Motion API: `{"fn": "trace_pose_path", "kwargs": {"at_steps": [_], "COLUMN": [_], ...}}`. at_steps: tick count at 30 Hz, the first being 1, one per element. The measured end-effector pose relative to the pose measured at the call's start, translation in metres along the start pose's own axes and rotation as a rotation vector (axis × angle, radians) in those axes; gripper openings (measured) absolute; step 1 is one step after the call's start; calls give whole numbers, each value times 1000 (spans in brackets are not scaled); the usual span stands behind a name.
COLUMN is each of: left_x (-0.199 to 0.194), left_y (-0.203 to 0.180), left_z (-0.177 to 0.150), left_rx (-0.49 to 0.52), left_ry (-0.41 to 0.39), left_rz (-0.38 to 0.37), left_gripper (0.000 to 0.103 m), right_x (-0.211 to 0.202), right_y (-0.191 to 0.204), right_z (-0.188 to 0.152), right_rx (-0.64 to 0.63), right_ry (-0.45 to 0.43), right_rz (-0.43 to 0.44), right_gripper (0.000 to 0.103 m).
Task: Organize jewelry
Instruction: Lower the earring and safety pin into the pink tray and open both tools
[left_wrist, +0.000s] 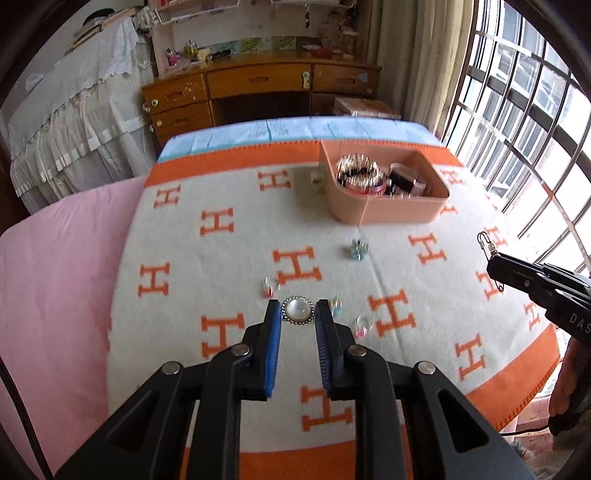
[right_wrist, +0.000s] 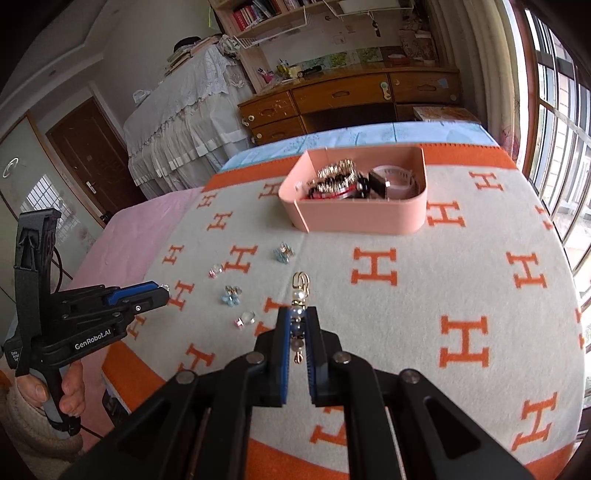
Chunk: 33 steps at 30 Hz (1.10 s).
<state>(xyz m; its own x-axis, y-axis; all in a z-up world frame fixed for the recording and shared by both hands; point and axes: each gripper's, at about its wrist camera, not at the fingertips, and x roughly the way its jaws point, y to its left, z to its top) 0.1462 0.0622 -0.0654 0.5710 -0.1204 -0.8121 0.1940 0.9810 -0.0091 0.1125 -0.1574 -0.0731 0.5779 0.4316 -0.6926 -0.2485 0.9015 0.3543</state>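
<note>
Both grippers are loaded right now. The left gripper (left_wrist: 297, 310) has its blue pads pinched on a round pearl brooch (left_wrist: 297, 311) with a sparkly rim, gripped right at the fingertips. The right gripper (right_wrist: 297, 325) is pressed together on a beaded charm pin (right_wrist: 299, 314), with the gold clasp and a pearl bead poking out past the tips. Both pieces look lifted clear of the orange-and-cream H-pattern blanket (left_wrist: 207, 192).

The pink storage box (right_wrist: 354, 218) sits toward the far side of the blanket, already holding a bracelet-looking bundle and some dark bits. I'd guess that's where both pieces are headed.

If I were doing it: carry one at a time over the box rim, get low inside before letting go, and don't loosen early, since that brooch is only held by its edges and could flip out. The pin dangles, so move it slowly or it'll swing and snag the box wall.

Still loose on the blanket: a blue flower earring (right_wrist: 283, 253), another blue flower piece (right_wrist: 231, 295), and two small clear rings (right_wrist: 245, 318) (right_wrist: 215, 270). Those come next, I reckon.
</note>
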Motion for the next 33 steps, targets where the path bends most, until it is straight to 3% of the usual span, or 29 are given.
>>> {"fn": "trace_pose_path", "kwargs": {"at_steps": [7,11,14,18,26,30,33], "left_x": [-35,-12,23,81,168,191,205], "left_y": [-18,-30,-43,-68,-108,-114,-115], "left_z": [117,173,195,199,194,191,191], "left_rx": [51,36,31,46,74,68,55], "left_ry": [-117,-98,-71,-8,96,125,151], "left_rz": [-3,-29,-52,-89,-125,-140,-151], "left_gripper": [16,16,16,16,16,17,17], "right_x": [-36,-26,-2,42,114,132,130], "right_y": [0,-6,-18,-39,-100,-127,-137], "right_z": [116,171,194,199,172,162,158], "right_rx": [12,12,25,38,106,191,223], "right_ry": [-104,-106,-66,28,204,256,241], "right_rz": [53,20,-8,-59,-116,-107,-90], "right_gripper": [7,7,7,7,8,8,13]}}
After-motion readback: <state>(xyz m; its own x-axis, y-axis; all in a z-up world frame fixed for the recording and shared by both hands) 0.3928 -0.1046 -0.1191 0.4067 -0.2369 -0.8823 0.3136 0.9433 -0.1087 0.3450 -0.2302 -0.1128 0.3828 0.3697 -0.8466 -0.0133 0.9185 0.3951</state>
